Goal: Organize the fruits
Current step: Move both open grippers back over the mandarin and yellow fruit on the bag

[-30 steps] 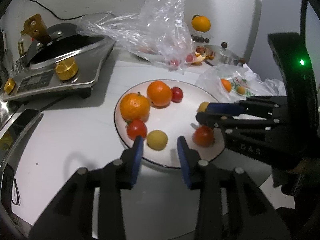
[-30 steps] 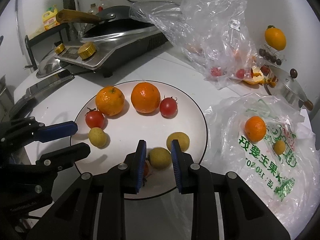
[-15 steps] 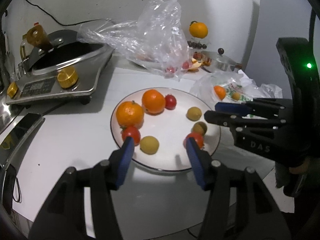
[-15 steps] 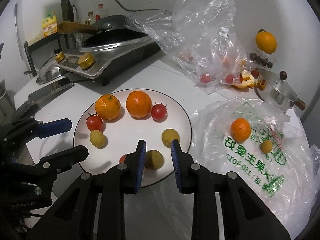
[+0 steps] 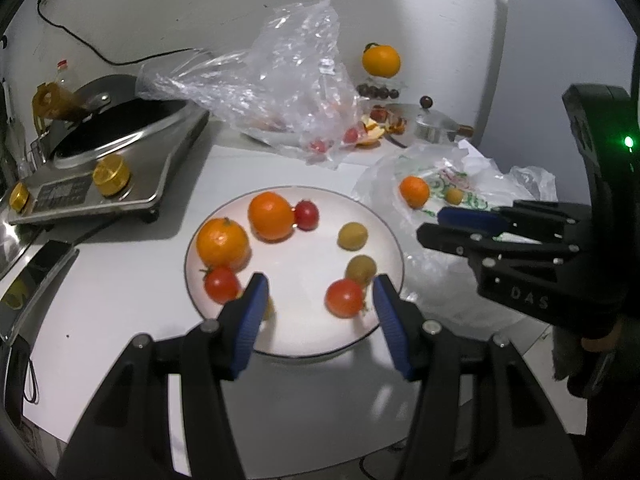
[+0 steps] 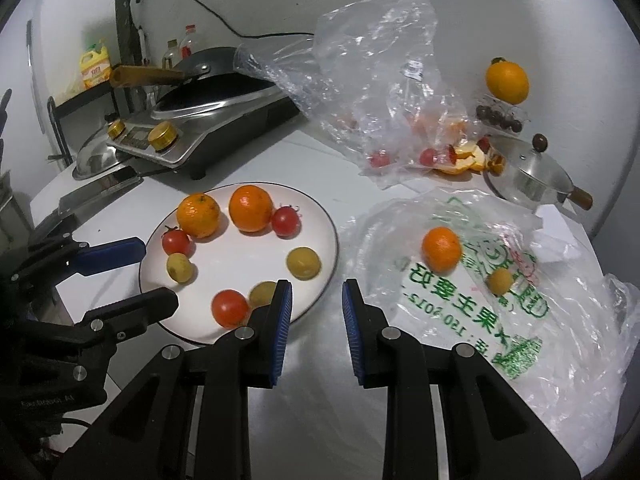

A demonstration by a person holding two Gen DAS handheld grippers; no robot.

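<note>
Left tool (image 5: 320,284) released, jaws apart and empty, hanging over the near rim of the white plate (image 5: 308,256). Right tool (image 6: 316,286) clenched to a slim gap, gripping nothing, above the bare strip of surface (image 5: 120,300) between the plate's right rim and the printed plastic bag (image 6: 520,320).

On the plate, near the surface's middle: two oranges (image 5: 222,242) touching at the far-left rim, a cherry tomato (image 5: 307,215) against the farther one, another tomato (image 5: 220,284) just beside the nearer one, a third tomato (image 5: 344,298) at the near-right rim touching a small yellow fruit (image 5: 361,269), one more yellow fruit (image 5: 353,236) beyond it. Middle of the plate bare.

On the printed bag, right side: a loose orange (image 6: 441,249) and a small yellow fruit (image 6: 500,281), apart from each other.

Open room near-left of the plate, up to the surface's front edge. Crowded along the far edge: induction cooker (image 5: 120,168) at the far-left corner, crumpled clear bag (image 5: 280,80) beside it, steel pot (image 6: 532,180) far right.
</note>
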